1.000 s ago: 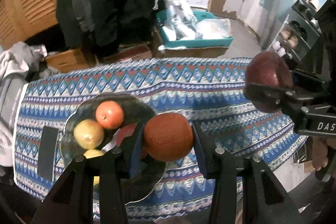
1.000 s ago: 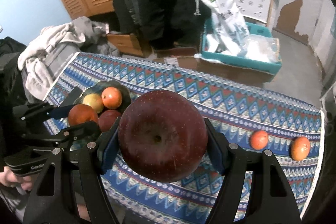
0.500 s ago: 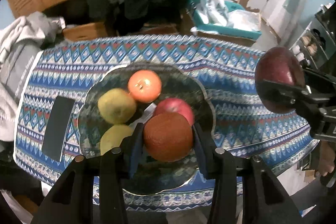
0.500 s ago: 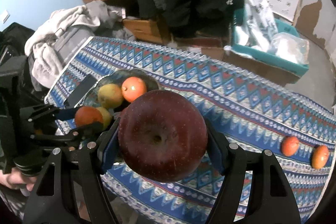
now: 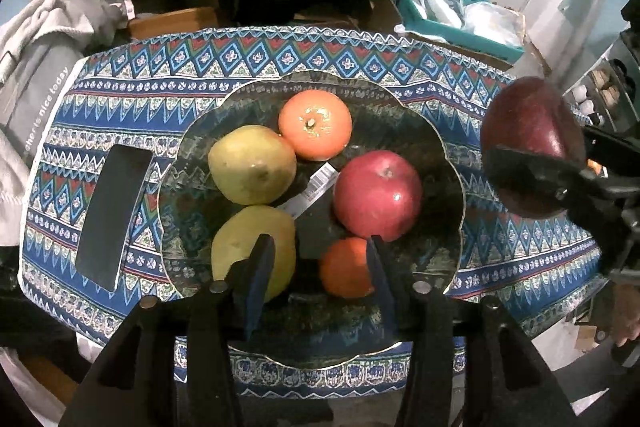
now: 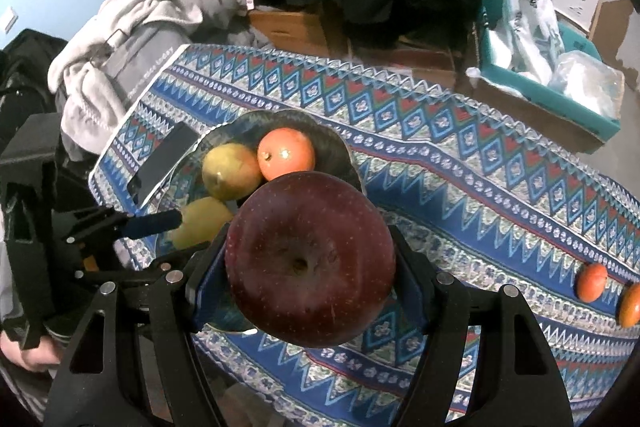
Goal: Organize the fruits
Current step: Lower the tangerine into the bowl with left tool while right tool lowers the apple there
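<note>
Left wrist view: my left gripper (image 5: 318,259) is opening, the orange (image 5: 346,267) sitting between its jaws in the bowl (image 5: 452,183), lower centre; my right gripper (image 6: 310,273) is clamping the dark apple (image 6: 310,267).

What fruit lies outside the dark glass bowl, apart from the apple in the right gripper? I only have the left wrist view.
Observer: Two small orange fruits lie side by side on the patterned tablecloth, near its far end, well away from the dark glass bowl.
Operator: Is the big dark red apple gripped squarely?
Observer: Yes. The right gripper holds the dark red apple between both pads, with its dimpled end facing the camera.
</note>
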Motion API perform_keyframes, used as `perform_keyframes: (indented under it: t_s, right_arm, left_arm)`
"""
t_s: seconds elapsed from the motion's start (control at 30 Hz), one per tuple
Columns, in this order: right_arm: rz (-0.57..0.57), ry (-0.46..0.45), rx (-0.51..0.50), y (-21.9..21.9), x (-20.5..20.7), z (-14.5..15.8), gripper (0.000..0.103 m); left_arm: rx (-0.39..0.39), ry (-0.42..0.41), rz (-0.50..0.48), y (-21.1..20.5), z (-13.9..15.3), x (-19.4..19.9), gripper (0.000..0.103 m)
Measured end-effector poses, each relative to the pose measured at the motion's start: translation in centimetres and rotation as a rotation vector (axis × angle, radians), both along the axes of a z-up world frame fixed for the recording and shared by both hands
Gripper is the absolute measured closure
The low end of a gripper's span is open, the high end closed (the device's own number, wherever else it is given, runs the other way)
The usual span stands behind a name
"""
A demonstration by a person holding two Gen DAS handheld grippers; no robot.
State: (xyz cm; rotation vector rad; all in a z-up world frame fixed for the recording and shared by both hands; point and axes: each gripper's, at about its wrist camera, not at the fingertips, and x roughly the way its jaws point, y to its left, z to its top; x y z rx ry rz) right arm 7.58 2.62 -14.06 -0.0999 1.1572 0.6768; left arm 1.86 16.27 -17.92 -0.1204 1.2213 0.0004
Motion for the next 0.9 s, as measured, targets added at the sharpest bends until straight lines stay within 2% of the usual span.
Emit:
perform_keyframes:
  t_s: [0.13, 0.23, 0.4, 0.63, 0.9]
  right_arm:
    - [0.016, 0.006, -0.001, 1.0, -0.2, -0.2, 0.031]
    - [0.032, 0.018, 0.006, 1.9, -0.3, -0.5, 0.031]
    - [0.067, 0.027, 0.007, 4.1, -0.4, -1.0, 0.031]
    - [0.099, 0.055, 0.024, 6.8, 0.1, -1.9, 0.031]
    - [0.113, 0.108, 0.011, 8.8, 0.7, -3.8, 0.030]
  left_arm:
    - [0.016, -0.006, 0.012, 0.9, 0.7, 0.1, 0.048]
    - [0.010, -0.014, 0.049, 2.5, 1.2, 0.3, 0.042]
    - [0.028, -0.028, 0.107, 4.9, 1.9, 0.4, 0.042]
    - [0.002, -0.026, 0.206, 8.3, 1.6, 0.1, 0.042]
    - [0.006, -0.013, 0.228, 9.4, 1.0, 0.0, 0.042]
